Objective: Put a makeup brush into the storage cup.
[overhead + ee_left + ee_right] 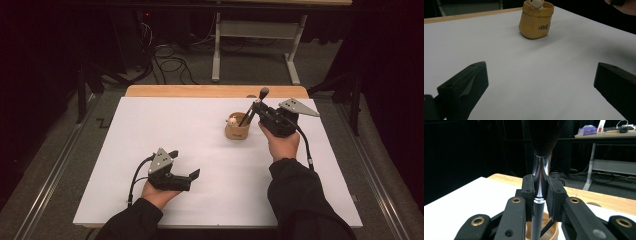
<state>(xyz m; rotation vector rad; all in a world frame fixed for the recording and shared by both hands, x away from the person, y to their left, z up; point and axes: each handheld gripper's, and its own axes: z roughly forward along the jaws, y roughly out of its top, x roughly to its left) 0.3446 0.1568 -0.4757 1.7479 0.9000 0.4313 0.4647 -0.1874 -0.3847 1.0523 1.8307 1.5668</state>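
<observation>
A tan holder cup [236, 129] with a small white figure on its rim stands on the white table [170, 130], right of centre. My right gripper [256, 106] is shut on a makeup brush [255, 106] whose handle slants down into the cup. In the right gripper view the pads clamp the brush's shiny ferrule [540, 173], with dark bristles above and the cup [549, 230] below. My left gripper [186, 164] rests open near the table's front left. Its own view shows the cup [536, 20] far ahead, with nothing between its jaws.
A wooden strip [215, 91] runs along the table's far edge. Beyond it stand a table frame [255, 45] and cables [170, 62] on the floor. Another table with a purple packet [587, 130] appears in the background of the right gripper view.
</observation>
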